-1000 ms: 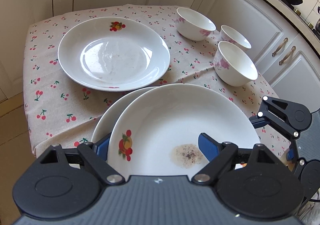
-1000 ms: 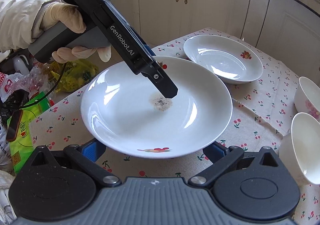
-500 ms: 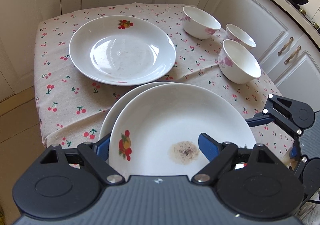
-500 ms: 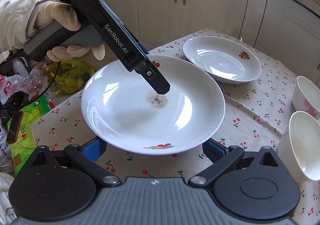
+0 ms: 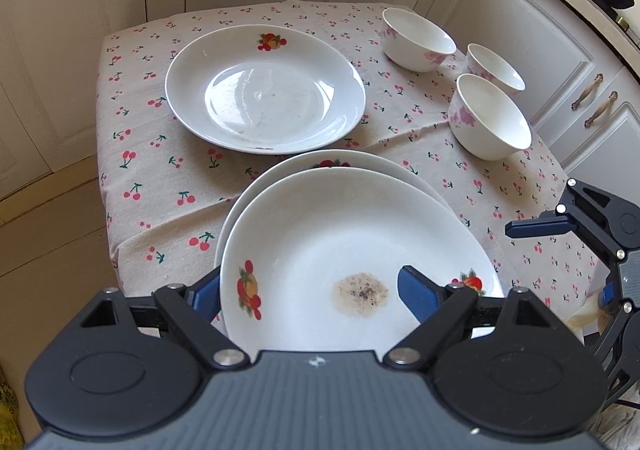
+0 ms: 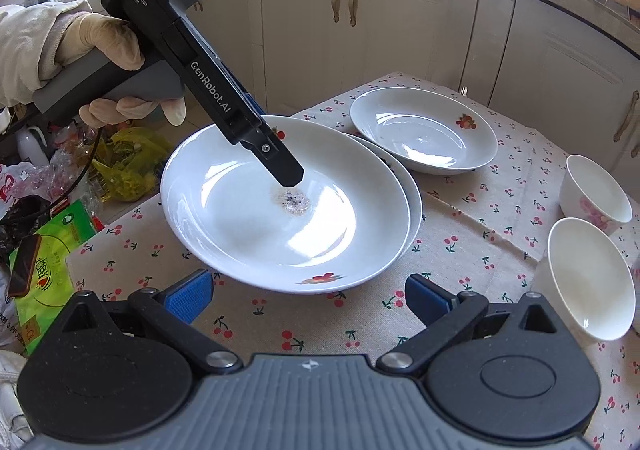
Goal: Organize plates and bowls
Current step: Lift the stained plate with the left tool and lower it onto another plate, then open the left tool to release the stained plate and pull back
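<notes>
My left gripper (image 5: 308,294) is shut on the rim of a white plate (image 5: 352,246) with a brown stain, one finger (image 6: 280,166) above the plate, the other below. It holds the plate tilted just over a second plate (image 5: 340,164) on the cherry-print table; that plate's edge also shows in the right wrist view (image 6: 414,198). A third plate (image 5: 264,88) lies farther back. Three white bowls (image 5: 490,116) stand at the right. My right gripper (image 6: 308,298) is open and empty, near the held plate's (image 6: 280,206) front rim.
The table (image 5: 160,178) is small, with its edges close on the left and front. White cabinets (image 6: 360,22) stand behind and to the right. Bags and clutter (image 6: 48,218) lie on the floor at the left.
The left gripper has carried the stained plate up and back, farther over the second plate. The right gripper has drawn back from the plate's rim.
</notes>
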`<state>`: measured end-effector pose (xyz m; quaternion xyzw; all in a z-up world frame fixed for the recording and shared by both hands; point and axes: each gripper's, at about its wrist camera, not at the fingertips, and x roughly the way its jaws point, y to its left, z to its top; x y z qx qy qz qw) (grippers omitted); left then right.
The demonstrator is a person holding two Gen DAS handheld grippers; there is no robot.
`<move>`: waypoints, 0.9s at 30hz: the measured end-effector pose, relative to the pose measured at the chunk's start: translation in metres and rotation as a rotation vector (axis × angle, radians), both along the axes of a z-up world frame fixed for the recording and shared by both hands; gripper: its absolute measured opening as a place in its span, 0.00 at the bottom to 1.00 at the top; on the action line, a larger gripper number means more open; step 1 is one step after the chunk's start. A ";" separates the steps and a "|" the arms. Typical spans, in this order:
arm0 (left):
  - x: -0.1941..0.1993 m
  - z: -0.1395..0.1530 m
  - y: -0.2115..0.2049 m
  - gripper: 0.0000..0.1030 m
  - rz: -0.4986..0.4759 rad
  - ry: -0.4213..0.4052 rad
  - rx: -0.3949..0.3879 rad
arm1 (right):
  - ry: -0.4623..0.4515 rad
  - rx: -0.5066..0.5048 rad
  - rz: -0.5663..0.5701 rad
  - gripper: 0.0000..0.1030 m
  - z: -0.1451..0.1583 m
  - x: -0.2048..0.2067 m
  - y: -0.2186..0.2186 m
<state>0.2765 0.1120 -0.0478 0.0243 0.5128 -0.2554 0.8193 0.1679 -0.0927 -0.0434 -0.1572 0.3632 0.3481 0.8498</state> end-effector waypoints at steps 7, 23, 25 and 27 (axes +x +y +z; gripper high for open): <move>-0.005 0.001 0.002 0.88 0.028 -0.013 0.039 | -0.019 0.002 -0.014 1.00 0.001 -0.006 -0.006; -0.026 0.031 -0.004 0.89 0.037 -0.236 0.020 | -0.100 -0.017 -0.033 1.00 0.011 -0.009 -0.012; -0.025 0.035 -0.008 0.89 0.028 -0.258 0.015 | -0.123 -0.030 -0.033 1.00 0.013 -0.006 -0.012; -0.022 0.037 -0.012 0.89 0.019 -0.277 0.018 | -0.146 -0.041 -0.030 1.00 0.015 -0.002 -0.012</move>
